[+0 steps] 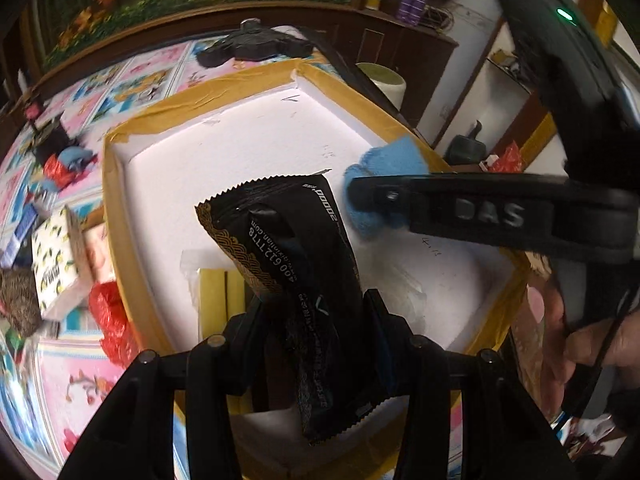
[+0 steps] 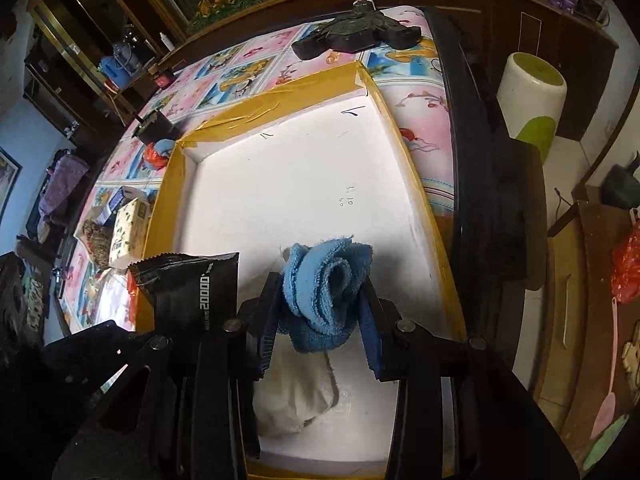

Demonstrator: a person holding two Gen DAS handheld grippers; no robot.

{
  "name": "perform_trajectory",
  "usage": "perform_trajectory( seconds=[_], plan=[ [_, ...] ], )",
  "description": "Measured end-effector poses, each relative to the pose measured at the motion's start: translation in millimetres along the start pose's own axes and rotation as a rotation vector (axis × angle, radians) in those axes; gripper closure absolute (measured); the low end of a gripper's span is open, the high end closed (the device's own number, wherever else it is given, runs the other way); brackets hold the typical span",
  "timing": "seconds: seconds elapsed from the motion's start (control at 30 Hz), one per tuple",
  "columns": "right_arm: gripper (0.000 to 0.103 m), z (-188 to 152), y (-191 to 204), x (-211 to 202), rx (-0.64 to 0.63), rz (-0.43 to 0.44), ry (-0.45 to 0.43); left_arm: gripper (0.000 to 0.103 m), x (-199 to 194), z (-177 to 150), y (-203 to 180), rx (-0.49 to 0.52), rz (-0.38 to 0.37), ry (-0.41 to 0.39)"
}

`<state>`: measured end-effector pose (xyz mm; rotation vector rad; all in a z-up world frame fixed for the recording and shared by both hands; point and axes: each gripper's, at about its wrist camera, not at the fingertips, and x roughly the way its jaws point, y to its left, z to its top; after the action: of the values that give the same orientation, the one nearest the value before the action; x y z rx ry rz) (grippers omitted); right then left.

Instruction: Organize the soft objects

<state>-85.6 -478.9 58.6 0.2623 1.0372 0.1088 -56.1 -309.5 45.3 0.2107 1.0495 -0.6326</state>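
Observation:
My left gripper [image 1: 316, 308] is shut on a black foil packet [image 1: 288, 248] and holds it over the white foam box [image 1: 224, 140] with the yellow taped rim. The packet also shows in the right wrist view [image 2: 188, 284]. My right gripper [image 2: 320, 304] is shut on a rolled blue cloth [image 2: 324, 280] above the box floor [image 2: 304, 184]. In the left wrist view the right gripper [image 1: 360, 200] comes in from the right with the blue cloth [image 1: 388, 164]. A yellow sponge pack [image 1: 220, 300] and a white soft bundle [image 2: 296, 396] lie in the box.
The box sits on a bed with a pink and blue cartoon sheet [image 2: 224, 76]. Left of the box lie a tissue pack [image 1: 60, 260], a red bag [image 1: 108, 320] and small clutter [image 1: 60, 160]. A black device [image 2: 356, 32] lies behind the box. A white-green cylinder [image 2: 532, 92] stands at the right.

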Motion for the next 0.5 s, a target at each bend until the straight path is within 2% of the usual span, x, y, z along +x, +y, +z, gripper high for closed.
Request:
perform_trajectory(
  seconds=[0.23, 0.5],
  plan=[
    [0.065, -0.3, 5.2, 10.4, 0.041, -0.042, 0.048, 0.053, -1.8, -3.1, -2.8, 0.071, -0.018, -0.030],
    [0.063, 4.3, 12.6, -11.9, 0.046, -0.089, 0.010, 0.048, -8.2, 3.2, 4.2, 0.070, -0.072, -0.034]
  ],
)
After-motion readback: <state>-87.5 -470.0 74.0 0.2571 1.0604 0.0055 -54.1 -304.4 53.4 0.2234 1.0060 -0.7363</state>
